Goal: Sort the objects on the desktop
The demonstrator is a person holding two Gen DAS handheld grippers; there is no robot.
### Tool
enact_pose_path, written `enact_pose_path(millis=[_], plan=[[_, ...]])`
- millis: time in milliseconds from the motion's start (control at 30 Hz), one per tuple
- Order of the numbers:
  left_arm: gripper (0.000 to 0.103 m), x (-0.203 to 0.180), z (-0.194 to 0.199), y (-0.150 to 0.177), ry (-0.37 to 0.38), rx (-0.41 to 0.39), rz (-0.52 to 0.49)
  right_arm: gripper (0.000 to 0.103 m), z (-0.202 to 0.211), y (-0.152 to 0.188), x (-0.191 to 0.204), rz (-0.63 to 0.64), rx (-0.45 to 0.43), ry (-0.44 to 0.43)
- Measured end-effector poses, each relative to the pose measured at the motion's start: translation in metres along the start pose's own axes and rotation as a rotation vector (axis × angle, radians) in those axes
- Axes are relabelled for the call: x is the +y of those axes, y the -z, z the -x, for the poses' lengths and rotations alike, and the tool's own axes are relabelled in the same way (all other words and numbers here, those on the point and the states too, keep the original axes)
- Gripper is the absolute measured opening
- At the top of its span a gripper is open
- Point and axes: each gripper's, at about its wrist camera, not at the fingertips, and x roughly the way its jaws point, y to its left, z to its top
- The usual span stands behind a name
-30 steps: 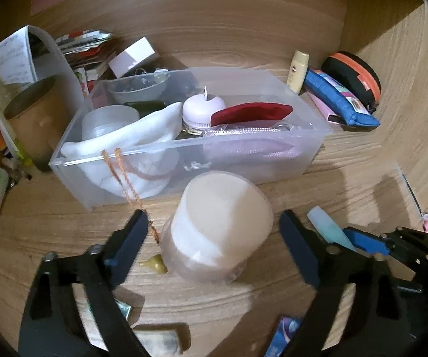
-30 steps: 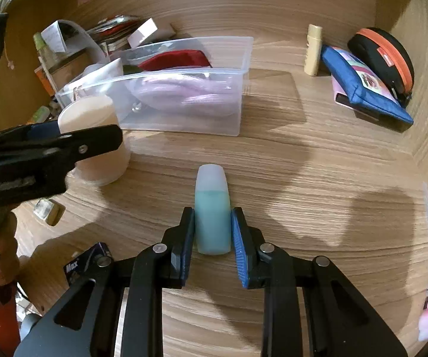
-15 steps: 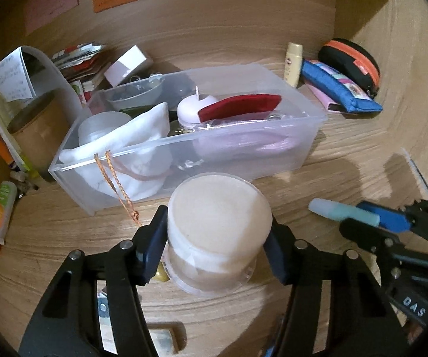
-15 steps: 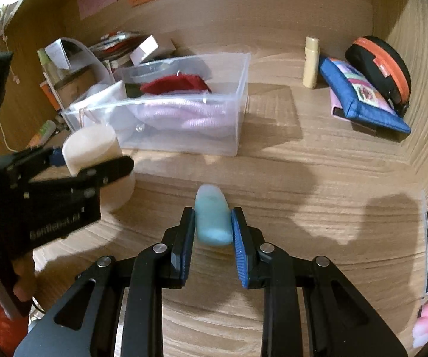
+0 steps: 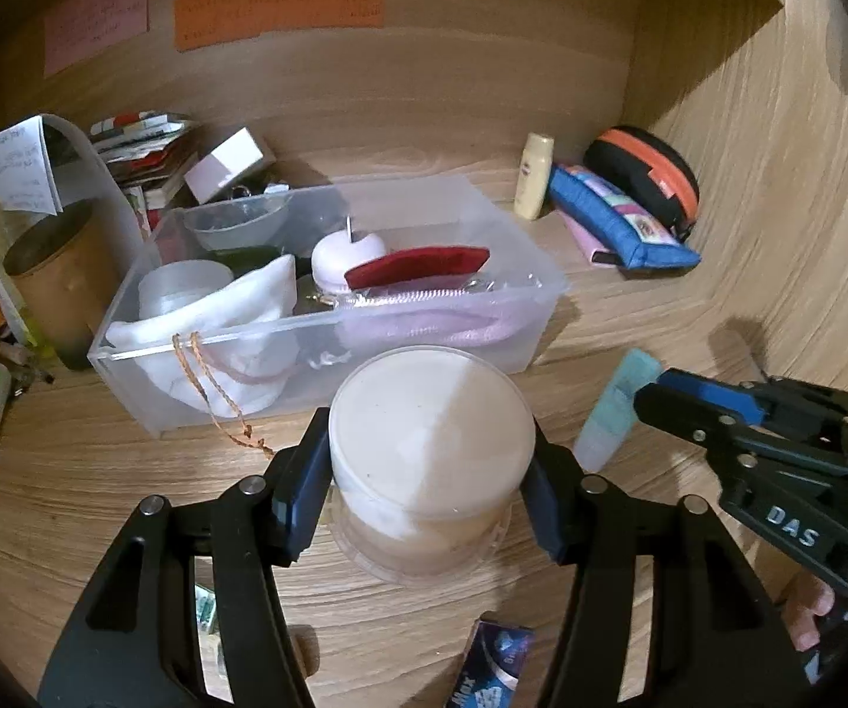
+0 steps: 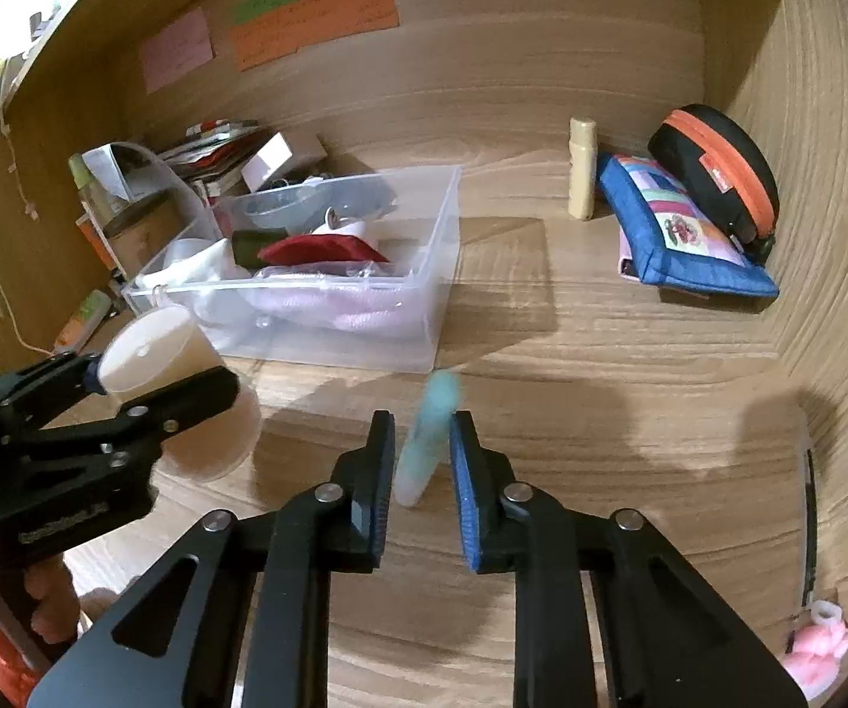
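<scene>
L gripper (image 5: 426, 492) has its jaws closed on a round clear-plastic tub of cotton pads (image 5: 431, 460), flat white lid, smooth cylinder wall; in the right wrist view the tub (image 6: 179, 380) sits in front of the bin's near-left corner, tilted, and whether its base touches the worktop cannot be told. R gripper (image 6: 422, 457) has its jaws narrow, w/ a soft teal squeeze tube (image 6: 426, 442) between the blue ribbed pads; the tube is motion-blurred and leans against the R pad, a gap shows on the L side, so a firm grip can't be confirmed. Left wrist view shows the tube (image 5: 615, 410) at the R gripper's tip, pale cap end down, just right of the tub.

Worktop (image 6: 601, 366) is wood-grain laminate, w/ matching back wall. Clear rectangular plastic bin (image 5: 533, 289) stands behind the tub; inside: white drawstring cloth pouch (image 5: 229, 318) w/ orange cord over the front rim, red fabric pouch (image 5: 418, 265), pink ribbed item along the front wall, clear bowl (image 5: 238, 224) at the back.

Around: brown cardboard tube (image 5: 61, 277) left of the bin, cream bottle (image 6: 582, 168) upright at the back, blue patchwork pouch (image 6: 683, 236) leaning on a black-orange round case (image 6: 719, 168) at far right. Sticky notes on the wall.
</scene>
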Motion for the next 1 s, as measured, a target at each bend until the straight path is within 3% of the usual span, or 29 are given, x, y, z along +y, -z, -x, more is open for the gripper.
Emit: enact_pose_path(millis=[267,333,400,433,467,533,667,833,900,967,1000], plan=[[0.057,0.013,0.023,-0.005,0.021,-0.051,0.039,0.014,-0.008,0.004,-0.004,-0.004,0.035,0.002],[0.057,0.016,0.029,-0.004,0.013,-0.06,0.044,0.018,-0.011,0.007,-0.008,-0.011,0.057,0.016],[0.057,0.02,0.034,-0.002,0.009,-0.067,0.047,0.036,-0.013,0.009,-0.012,-0.015,0.074,0.014],[0.057,0.022,0.036,0.0,0.007,-0.068,0.048,0.055,-0.013,0.01,-0.013,-0.016,0.072,0.02],[0.057,0.024,0.038,0.002,0.007,-0.067,0.051,0.068,-0.011,0.012,-0.015,-0.015,0.057,0.032],[0.057,0.027,0.039,0.005,0.007,-0.061,0.055,0.072,-0.009,0.015,-0.015,0.003,0.04,0.06],[0.057,0.029,0.034,0.014,0.016,-0.036,0.068,0.072,-0.014,0.014,-0.015,0.067,0.069,0.154],[0.057,0.023,0.021,0.025,0.055,0.003,0.075,0.071,-0.034,0.009,-0.025,0.085,0.133,0.186],[0.057,0.019,0.017,0.029,0.064,0.013,0.07,0.064,-0.039,0.009,-0.03,0.084,0.163,0.175],[0.057,0.016,0.014,0.031,0.073,0.022,0.068,0.041,-0.042,0.012,-0.032,0.086,0.188,0.172],[0.057,0.016,0.012,0.032,0.078,0.026,0.068,0.039,-0.042,0.013,-0.034,0.078,0.189,0.154]])
